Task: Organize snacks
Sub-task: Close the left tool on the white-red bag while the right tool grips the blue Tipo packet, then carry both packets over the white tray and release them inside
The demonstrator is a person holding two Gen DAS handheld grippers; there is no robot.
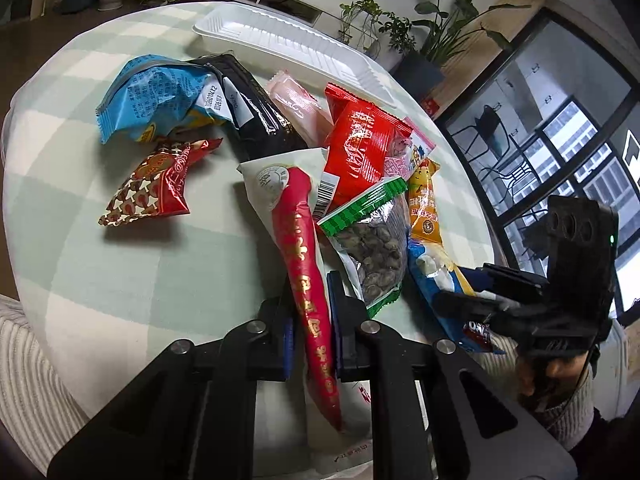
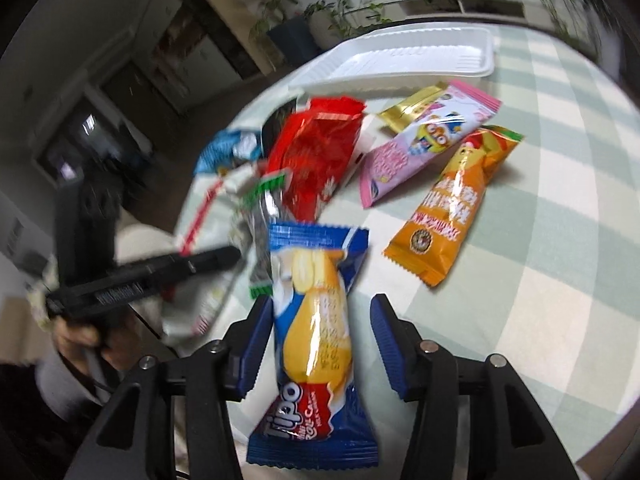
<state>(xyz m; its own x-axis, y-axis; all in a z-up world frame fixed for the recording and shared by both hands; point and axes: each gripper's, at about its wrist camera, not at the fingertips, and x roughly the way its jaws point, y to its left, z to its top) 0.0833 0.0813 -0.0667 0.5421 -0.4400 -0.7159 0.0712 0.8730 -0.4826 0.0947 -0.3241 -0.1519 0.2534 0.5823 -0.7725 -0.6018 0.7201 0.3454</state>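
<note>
Right claw [image 2: 316,344] stands wide open astride the light, crinkly, squashable Tipo roll-cake packet [image 2: 316,332] lying nearest of the pile below the white tray [image 2: 400,64]; pinch gently mid-body.

checked tablecloth [image 1: 120,280], potted plants [image 1: 440,40], window [image 1: 560,140]

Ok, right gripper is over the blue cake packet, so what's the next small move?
Probably close the right gripper on the blue cake packet: its fingers are open on either side of the packet, which lies between them on the table. The white tray beyond the pile looks empty, ready to receive it.
</note>
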